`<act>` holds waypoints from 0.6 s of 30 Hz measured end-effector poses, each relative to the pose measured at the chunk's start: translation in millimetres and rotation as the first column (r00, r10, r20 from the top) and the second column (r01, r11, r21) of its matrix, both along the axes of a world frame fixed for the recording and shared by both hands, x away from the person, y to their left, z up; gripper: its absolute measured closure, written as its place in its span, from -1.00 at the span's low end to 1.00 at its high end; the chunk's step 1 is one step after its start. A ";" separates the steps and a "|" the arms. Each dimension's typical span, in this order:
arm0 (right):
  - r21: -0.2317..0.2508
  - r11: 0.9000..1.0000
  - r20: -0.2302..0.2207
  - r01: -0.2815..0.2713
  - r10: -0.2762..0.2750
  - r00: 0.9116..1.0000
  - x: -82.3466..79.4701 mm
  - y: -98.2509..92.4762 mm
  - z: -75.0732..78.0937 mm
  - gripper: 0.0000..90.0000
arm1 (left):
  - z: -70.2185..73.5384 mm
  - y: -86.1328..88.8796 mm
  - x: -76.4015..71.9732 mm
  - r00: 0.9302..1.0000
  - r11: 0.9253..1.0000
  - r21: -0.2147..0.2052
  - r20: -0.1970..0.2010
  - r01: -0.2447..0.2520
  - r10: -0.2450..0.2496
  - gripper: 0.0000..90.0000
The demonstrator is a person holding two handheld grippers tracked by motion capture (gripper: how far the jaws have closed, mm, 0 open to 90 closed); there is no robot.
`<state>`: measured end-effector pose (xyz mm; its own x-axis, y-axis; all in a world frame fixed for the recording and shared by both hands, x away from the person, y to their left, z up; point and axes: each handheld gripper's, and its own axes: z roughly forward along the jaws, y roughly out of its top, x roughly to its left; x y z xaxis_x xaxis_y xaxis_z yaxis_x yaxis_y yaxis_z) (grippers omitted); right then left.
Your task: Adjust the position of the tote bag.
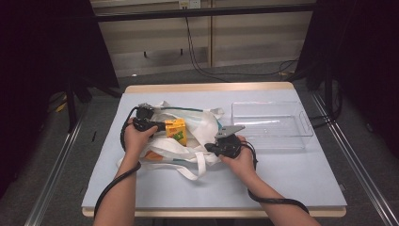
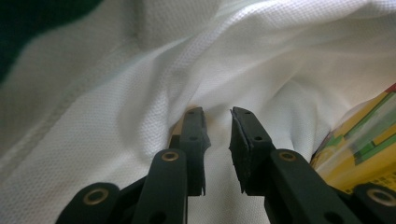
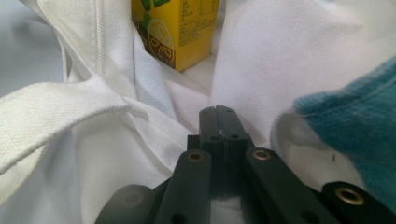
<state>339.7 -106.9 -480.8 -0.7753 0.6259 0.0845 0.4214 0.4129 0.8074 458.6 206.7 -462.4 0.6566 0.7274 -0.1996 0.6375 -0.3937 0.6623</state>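
On the table's [image 1: 291,174] bare right half, room; left hand-held gripper [image 2: 217,116] agape amid bag [image 1: 197,125] folds, right hand-held gripper [image 3: 218,112] closed, empty.

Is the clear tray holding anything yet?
No, the clear tray on the table sits bare, and the yellow carton rests on the white bag.

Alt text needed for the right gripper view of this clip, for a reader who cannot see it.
The right gripper, jaws closed together, points into folds of a white cloth bag. A yellow drink carton stands just beyond among the folds, and a teal patch of the fabric fills the right edge.
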 end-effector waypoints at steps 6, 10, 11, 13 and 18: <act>0.007 1.000 -0.007 0.005 -0.005 1.000 0.6 0.2 -2.0 1.00 | 1.2 2.1 -0.4 1.000 1.000 0.003 0.000 0.015 -0.015 0.67; 0.016 1.000 -0.006 0.002 -0.002 1.000 0.7 -0.6 -2.9 1.00 | -0.7 1.6 -1.9 1.000 1.000 -0.024 0.004 -0.004 0.004 0.67; 0.018 1.000 -0.008 0.007 -0.007 1.000 0.8 -0.6 -3.2 1.00 | -1.7 1.5 -2.0 1.000 1.000 -0.026 0.001 -0.005 0.005 0.67; 0.012 1.000 -0.005 0.002 -0.002 1.000 1.3 0.1 -2.8 1.00 | -2.4 1.5 -2.2 1.000 1.000 -0.006 0.006 0.000 0.000 0.67; 0.016 1.000 -0.005 0.001 -0.001 1.000 1.5 -0.2 -3.1 1.00 | -4.5 2.3 -3.7 1.000 1.000 -0.007 0.006 0.007 -0.007 0.67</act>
